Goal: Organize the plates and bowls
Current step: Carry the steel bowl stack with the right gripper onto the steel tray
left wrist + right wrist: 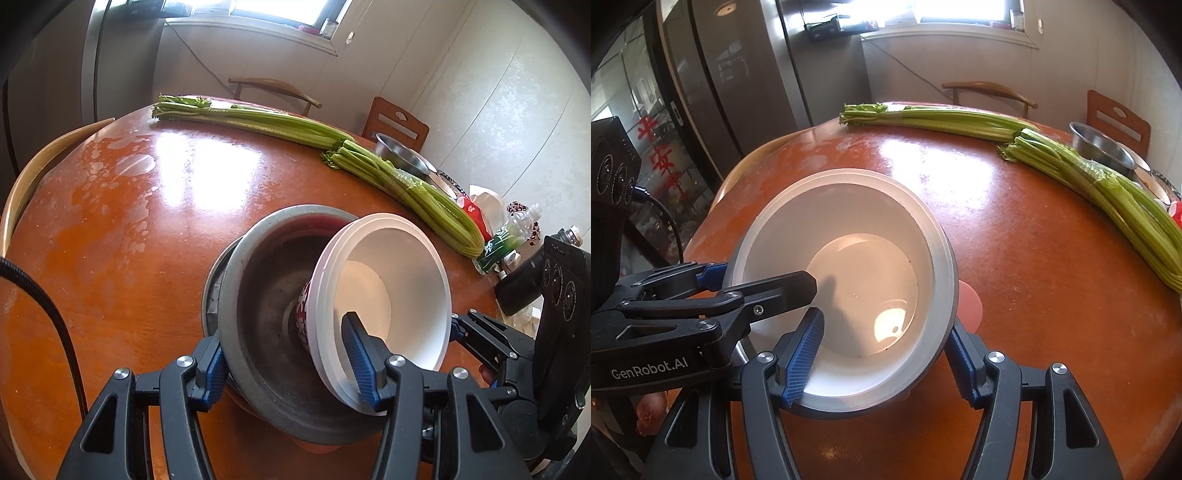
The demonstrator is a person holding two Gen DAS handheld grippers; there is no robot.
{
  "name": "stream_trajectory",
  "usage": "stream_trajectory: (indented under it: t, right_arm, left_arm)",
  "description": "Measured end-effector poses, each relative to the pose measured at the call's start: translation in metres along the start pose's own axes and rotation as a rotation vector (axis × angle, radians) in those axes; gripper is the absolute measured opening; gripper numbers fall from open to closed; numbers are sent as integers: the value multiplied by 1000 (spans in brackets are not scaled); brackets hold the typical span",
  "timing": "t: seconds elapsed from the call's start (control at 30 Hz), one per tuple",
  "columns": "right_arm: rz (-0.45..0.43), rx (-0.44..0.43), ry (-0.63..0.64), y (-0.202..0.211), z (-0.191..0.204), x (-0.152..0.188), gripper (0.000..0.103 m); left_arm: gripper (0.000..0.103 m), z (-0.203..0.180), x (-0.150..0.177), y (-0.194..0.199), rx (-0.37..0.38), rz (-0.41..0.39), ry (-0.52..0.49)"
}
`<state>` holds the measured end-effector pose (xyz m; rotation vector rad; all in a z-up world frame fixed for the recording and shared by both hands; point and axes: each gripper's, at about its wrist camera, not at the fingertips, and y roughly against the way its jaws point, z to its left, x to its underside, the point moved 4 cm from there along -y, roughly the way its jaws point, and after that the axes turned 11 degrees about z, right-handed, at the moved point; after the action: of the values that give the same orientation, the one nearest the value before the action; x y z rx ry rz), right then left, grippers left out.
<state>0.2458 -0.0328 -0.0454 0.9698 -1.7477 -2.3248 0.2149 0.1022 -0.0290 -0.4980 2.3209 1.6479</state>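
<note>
Left gripper: fingers closed across the grey bowl rim. Right gripper: fingers clamped on the white bowl rim, the bowl tilted and nested inside the grey one above the desk. Celery at 2 o'clock; steel bowl just beyond.

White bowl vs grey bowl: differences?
1. The white bowl is glossy white with a red pattern outside; the grey bowl is dull and dark inside.
2. The white bowl is smaller and sits tilted inside the grey bowl, foot against its bottom.
3. The left tongs straddle both rims.

Shared: both round, empty, on the table.
</note>
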Motion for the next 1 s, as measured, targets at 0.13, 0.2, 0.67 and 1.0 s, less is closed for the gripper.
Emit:
stream_trajectory:
  t: [0.13, 0.2, 0.67, 1.0]
  right_arm:
    - [2, 1, 2, -3, 1, -1, 67]
    - [3, 3, 5, -4, 1, -1, 67]
    - [4, 32, 13, -8, 4, -1, 67]
    - [-1, 49, 13, -10, 3, -1, 67]
  left_arm:
    - [56, 2, -1, -3, 0, 4, 4]
    - [56, 3, -1, -4, -1, 5, 4]
    - [57, 6, 1, -7, 7, 4, 10]
    - [57, 7, 1, -6, 11, 0, 12]
